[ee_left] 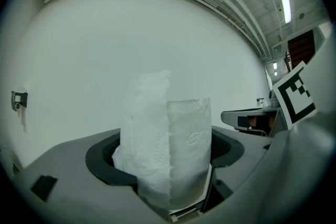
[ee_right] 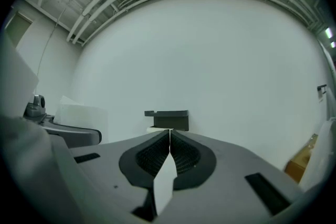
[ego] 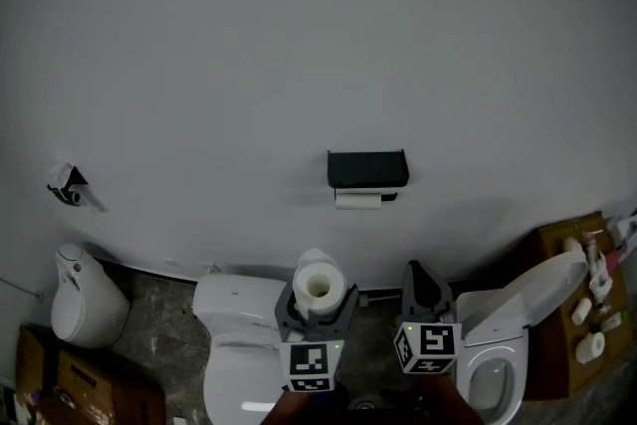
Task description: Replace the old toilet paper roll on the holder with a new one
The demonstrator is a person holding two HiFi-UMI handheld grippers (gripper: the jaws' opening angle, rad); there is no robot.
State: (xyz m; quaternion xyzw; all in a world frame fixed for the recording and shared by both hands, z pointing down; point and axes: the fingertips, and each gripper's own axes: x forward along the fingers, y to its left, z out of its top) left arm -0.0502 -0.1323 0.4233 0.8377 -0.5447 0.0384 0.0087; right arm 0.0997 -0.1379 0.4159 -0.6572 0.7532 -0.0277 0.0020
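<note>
A black holder [ego: 368, 168] is fixed to the white wall, with a thin white old roll [ego: 358, 200] hanging under it. My left gripper [ego: 318, 298] is low in the head view, shut on a full new toilet paper roll [ego: 319, 278] that stands upright with its core hole facing up. In the left gripper view the new roll [ee_left: 168, 149] fills the space between the jaws. To its right, my right gripper [ego: 424, 274] is shut and holds nothing. Its jaws [ee_right: 169, 135] meet in a line just below the holder [ee_right: 168, 119], which is still some way ahead.
Below the grippers are a white toilet [ego: 237, 345] on the left and a second toilet [ego: 510, 333] with its lid raised on the right. A white urinal [ego: 85, 299] and cardboard boxes [ego: 60, 383] are at far left. A wooden shelf [ego: 567, 338] holding bottles stands at far right. A small wall fixture [ego: 68, 184] is mounted at left.
</note>
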